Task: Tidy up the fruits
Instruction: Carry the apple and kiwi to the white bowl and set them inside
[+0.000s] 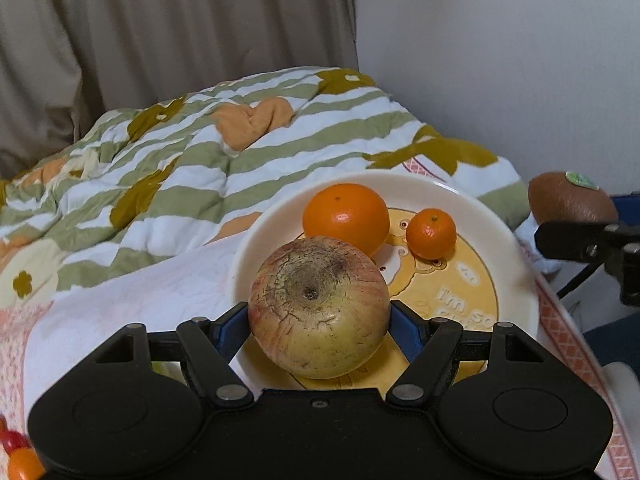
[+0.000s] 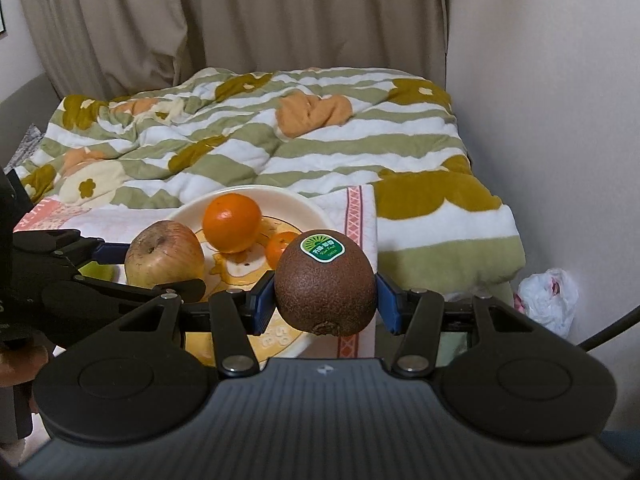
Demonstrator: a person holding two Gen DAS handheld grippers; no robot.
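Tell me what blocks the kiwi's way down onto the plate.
Nothing visible blocks it. The right gripper holds the kiwi near the plate's bare right side; both oranges and the apple sit left.

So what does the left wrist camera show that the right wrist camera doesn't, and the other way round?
Only the left wrist view shows the lettering on the plate and the cracked top of the apple up close, with the left gripper shut on it.

Only the right wrist view shows the kiwi's green label, the right gripper closed on the kiwi, and a white plastic bag by the wall.

Both show the big orange, the small mandarin, the striped quilt and the curtain.
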